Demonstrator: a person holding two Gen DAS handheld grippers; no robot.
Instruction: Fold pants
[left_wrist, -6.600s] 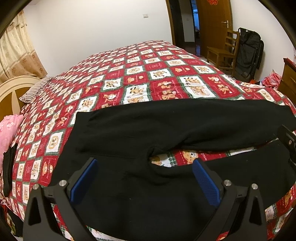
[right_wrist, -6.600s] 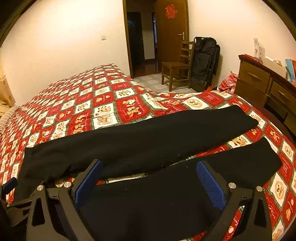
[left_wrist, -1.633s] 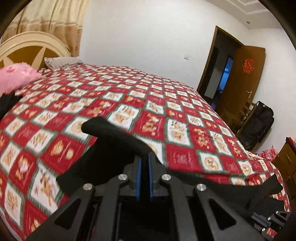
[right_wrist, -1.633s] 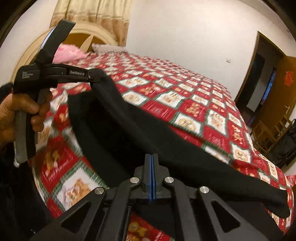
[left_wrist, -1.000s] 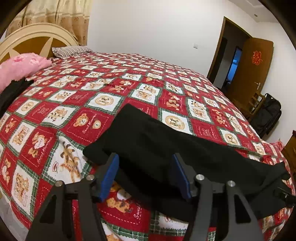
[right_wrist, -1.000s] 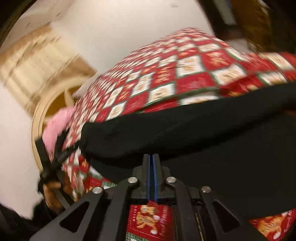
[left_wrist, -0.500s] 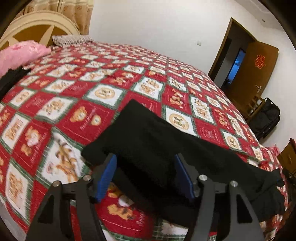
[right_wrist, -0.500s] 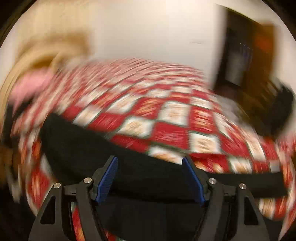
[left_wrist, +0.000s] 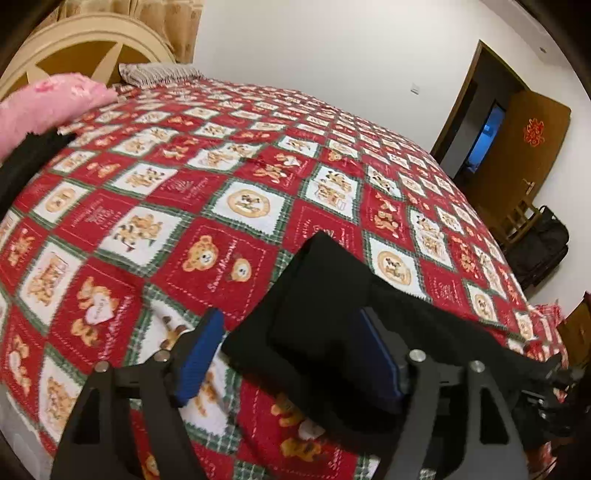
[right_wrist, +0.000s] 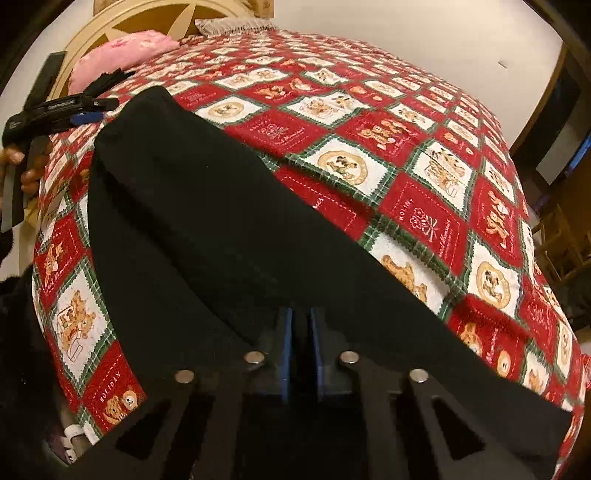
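Nearest, left gripper (left_wrist: 291, 350) spread wide, blue pads (left_wrist: 197, 352) either side of the waist end of the pants (left_wrist: 332, 306), not clamped on the cloth. Right gripper (right_wrist: 300, 347) narrowed to a slim gap, dark cloth between the pads; pinched or merely lying there, cannot tell.

Beneath, a bed under a red, white and green quilt (left_wrist: 229, 192) printed with bears and holiday squares, slightly wrinkled, sloping off at the near edge. Pants black, plain, soft and matte, one leg laid over the other, stretched as a long band across the near side of the quilt from the waist at the left toward the cuffs at the right.

Farther back, a pink pillow (left_wrist: 48, 107) and a striped pillow (left_wrist: 159, 70) against a cream round headboard (left_wrist: 85, 48), with a curtain (left_wrist: 162, 22) behind. Beyond, a white wall (left_wrist: 332, 48), an open brown door (left_wrist: 517, 147) bearing a red paper ornament, a wooden chair (left_wrist: 521, 221) and a black bag (left_wrist: 543, 247) beside it.
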